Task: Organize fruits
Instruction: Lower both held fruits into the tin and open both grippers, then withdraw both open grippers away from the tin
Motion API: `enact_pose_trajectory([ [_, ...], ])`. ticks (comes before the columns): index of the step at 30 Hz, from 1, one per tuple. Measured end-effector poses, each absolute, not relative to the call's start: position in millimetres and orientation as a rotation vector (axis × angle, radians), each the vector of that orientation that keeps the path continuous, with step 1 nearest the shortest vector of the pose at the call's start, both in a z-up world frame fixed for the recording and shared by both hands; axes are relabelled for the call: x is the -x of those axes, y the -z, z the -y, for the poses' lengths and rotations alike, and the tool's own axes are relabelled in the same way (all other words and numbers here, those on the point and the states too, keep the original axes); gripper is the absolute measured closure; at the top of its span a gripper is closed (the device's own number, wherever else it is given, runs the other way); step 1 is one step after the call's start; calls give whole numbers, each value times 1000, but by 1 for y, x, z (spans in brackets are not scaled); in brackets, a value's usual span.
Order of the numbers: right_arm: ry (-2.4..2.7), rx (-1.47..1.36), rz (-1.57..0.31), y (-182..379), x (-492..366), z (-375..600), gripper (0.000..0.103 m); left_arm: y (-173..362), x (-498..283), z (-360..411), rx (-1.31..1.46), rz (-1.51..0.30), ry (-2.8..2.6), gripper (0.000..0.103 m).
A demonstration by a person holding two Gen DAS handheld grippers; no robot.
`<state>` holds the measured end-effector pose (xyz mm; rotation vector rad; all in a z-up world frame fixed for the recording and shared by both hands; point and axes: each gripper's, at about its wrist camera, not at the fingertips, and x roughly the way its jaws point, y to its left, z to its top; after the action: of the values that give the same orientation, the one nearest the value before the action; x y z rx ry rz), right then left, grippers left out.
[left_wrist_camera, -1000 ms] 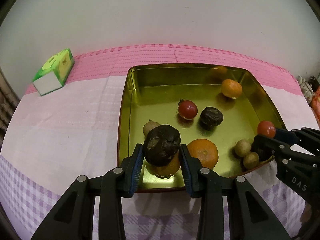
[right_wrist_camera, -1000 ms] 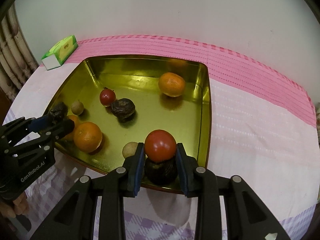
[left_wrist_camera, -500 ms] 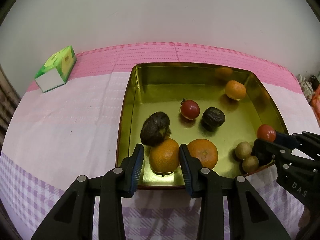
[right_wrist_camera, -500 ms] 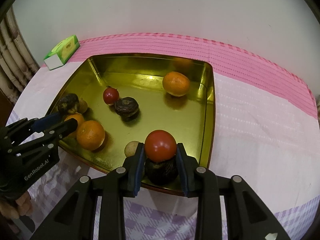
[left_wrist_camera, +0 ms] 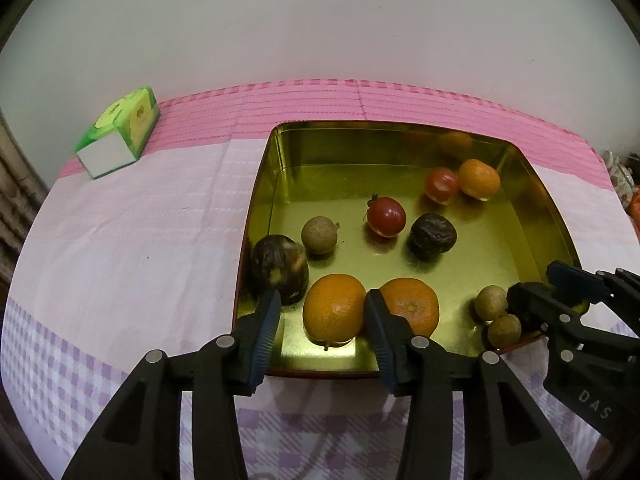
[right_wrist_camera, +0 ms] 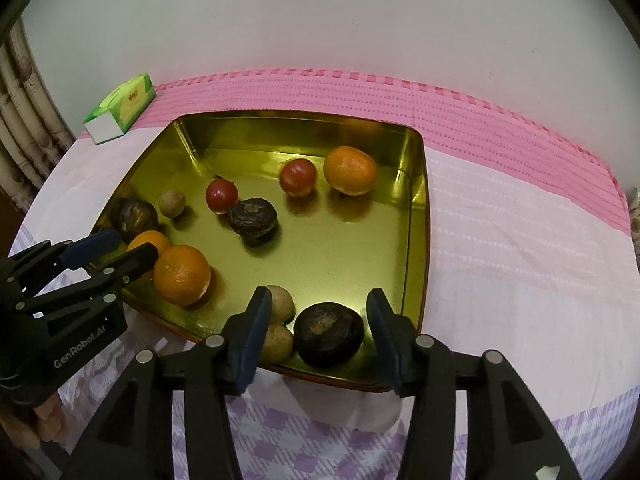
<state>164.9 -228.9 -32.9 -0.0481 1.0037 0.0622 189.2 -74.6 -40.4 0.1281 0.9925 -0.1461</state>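
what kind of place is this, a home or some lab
Most likely a home: a table under a pink checked tablecloth against a plain wall, a green tissue box, a curtain at the left edge, and a gold tray of fruit.

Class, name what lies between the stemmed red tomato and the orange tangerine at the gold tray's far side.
A second red tomato lies between them, beside the tangerine, clearest in the right wrist view.

A green tissue box [left_wrist_camera: 118, 134] lies near the far left edge of a table draped in a pink-and-lilac checked tablecloth [left_wrist_camera: 132, 240], set against a plain white wall [left_wrist_camera: 320, 20]; patterned curtains [right_wrist_camera: 20, 120] hang at left.
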Motion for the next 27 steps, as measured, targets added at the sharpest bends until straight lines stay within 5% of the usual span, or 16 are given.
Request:
enact_pose_trajectory([
  [11,-74,28,-978,27,-155,226,43,33,-183,78,-124,-990,127,50],
  [13,-60,33,-973,25,-152,226,32,31,-180,81,-132,-992,129,49],
  [27,-48,42,-947,11,-103,221,24,4,-123,72,-127,-955,114,49],
])
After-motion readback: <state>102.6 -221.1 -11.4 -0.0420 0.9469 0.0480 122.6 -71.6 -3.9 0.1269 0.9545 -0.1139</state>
